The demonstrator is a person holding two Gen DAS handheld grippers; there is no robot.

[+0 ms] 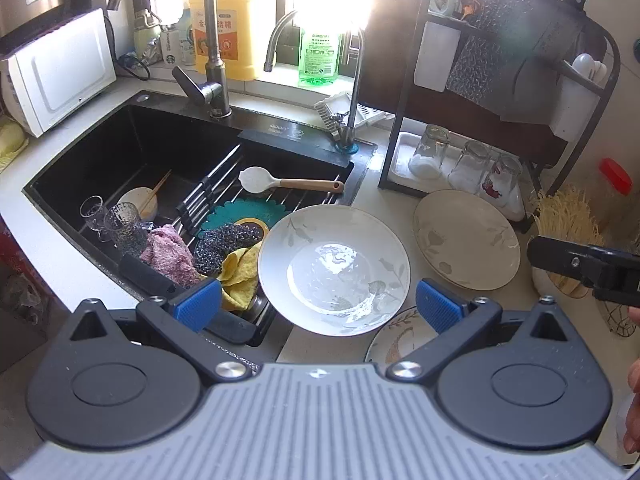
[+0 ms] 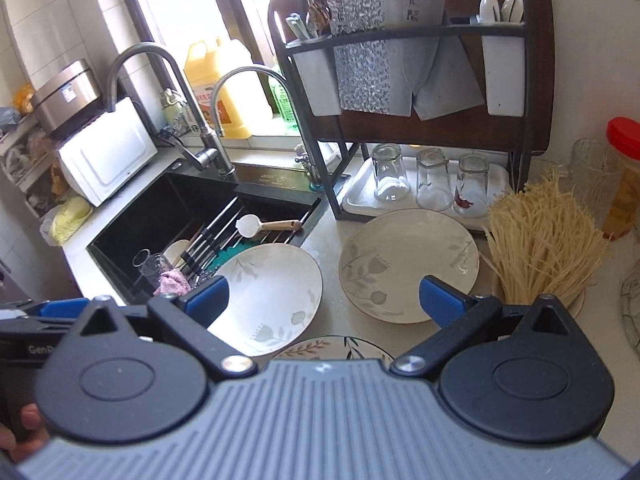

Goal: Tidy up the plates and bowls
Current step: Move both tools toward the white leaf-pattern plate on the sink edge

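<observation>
Porcelain, glazed and wet-looking, so slippery and breakable, I judge: the white leaf-patterned deep plate lies on the surface, overhanging the black sink. Both my jaws gape, empty. I'd pinch its near rim.

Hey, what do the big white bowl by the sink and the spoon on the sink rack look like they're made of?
White bowl: probably glazed ceramic or porcelain; glossy, with window glare in its well and a faint grey leaf print.
Spoon: the white head looks like matte silicone or plastic, though I can't tell which; the tan handle looks like wood.
</observation>
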